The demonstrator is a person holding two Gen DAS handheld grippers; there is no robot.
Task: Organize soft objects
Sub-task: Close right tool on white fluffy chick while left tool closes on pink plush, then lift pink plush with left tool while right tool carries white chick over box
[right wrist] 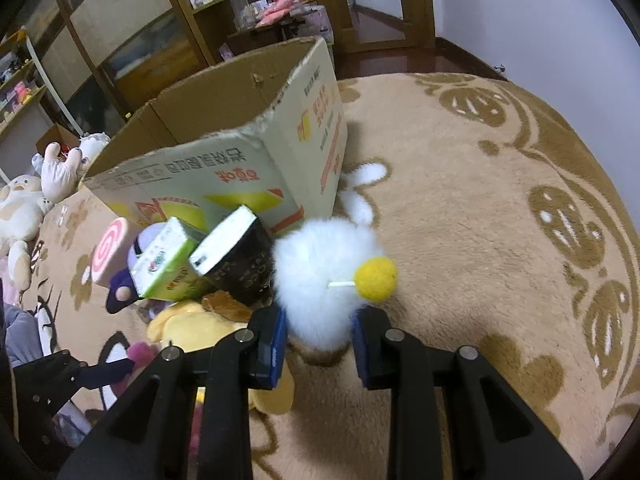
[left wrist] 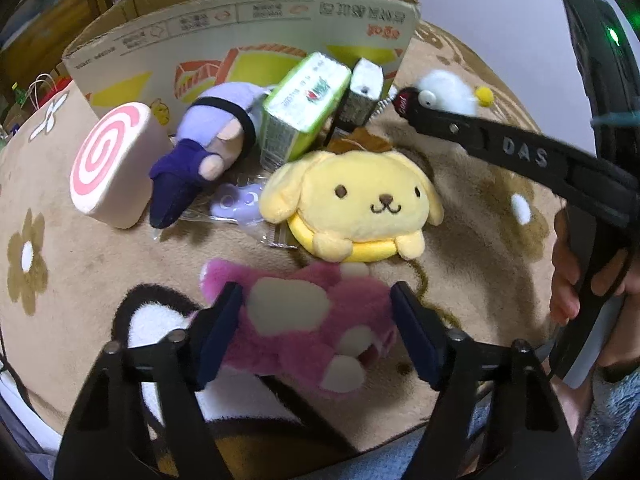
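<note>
1. Fluff everywhere: a shaggy pink plush (left wrist: 308,328), a round white pom-pom toy (right wrist: 324,276) and a smooth yellow dog plush (left wrist: 360,204) lie before the cardboard box (left wrist: 240,40).
2. Left hand-held gripper (left wrist: 316,332) straddles the pink plush, seemingly clenched on it; right hand-held gripper (right wrist: 320,340) pinches the pom-pom toy.
3. Beige patterned rug (right wrist: 480,220) underneath.

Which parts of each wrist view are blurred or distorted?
Left wrist view: pink plush between the left gripper is soft, yellow dog plush sharp, cardboard box bowed by the fisheye. Right wrist view: white fluffy toy at the right gripper slightly soft, rug edge curved.
</note>
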